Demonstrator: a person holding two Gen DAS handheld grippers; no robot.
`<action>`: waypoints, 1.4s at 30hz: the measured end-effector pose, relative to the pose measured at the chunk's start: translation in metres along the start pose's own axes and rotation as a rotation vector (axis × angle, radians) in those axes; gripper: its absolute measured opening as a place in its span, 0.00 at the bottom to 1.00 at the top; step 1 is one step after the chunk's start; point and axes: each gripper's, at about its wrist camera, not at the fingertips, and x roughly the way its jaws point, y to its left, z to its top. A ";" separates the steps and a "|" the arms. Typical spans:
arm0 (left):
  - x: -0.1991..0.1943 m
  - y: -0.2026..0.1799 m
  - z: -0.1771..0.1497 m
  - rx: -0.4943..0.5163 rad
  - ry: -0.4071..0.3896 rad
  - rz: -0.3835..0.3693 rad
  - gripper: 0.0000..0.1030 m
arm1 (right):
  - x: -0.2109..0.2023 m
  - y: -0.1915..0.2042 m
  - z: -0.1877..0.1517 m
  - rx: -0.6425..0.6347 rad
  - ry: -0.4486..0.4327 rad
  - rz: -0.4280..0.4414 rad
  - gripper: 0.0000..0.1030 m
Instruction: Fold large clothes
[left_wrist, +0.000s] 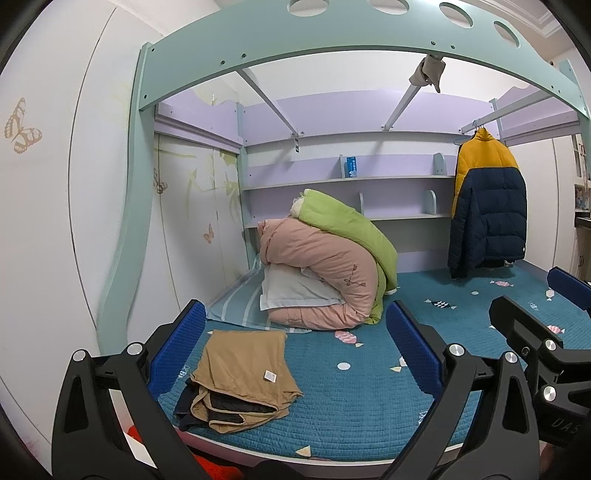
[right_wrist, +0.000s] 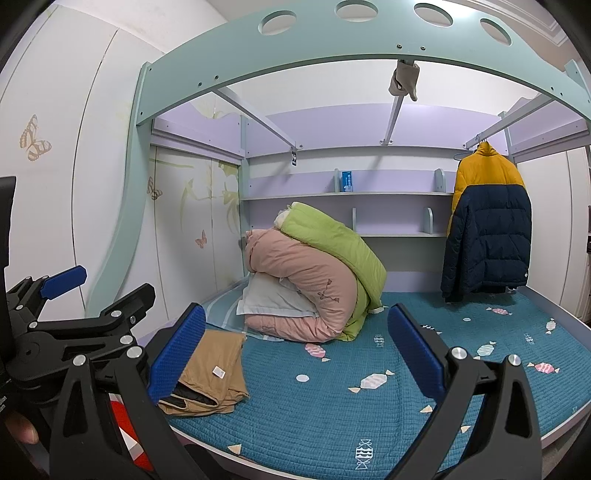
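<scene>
A folded tan garment with a dark lining lies at the front left of the teal bed cover; it also shows in the right wrist view. A yellow and navy puffer jacket hangs on a rail at the back right, also in the right wrist view. My left gripper is open and empty, held above the bed's front edge over the tan garment. My right gripper is open and empty, just to its right; its blue finger shows in the left wrist view.
Rolled pink and green quilts with a white pillow sit at the back left of the bed. Lilac shelves line the back wall. A teal bunk frame arches overhead. A white wardrobe stands on the left.
</scene>
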 end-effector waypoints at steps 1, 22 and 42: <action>0.000 0.001 0.000 -0.001 0.000 -0.001 0.95 | -0.001 0.000 0.000 -0.001 -0.002 -0.001 0.93; -0.003 -0.003 -0.003 -0.003 0.003 0.005 0.95 | 0.001 0.001 0.000 0.002 0.002 0.001 0.93; -0.003 -0.003 -0.002 -0.004 0.004 0.006 0.96 | 0.000 0.002 0.000 0.002 0.001 -0.002 0.93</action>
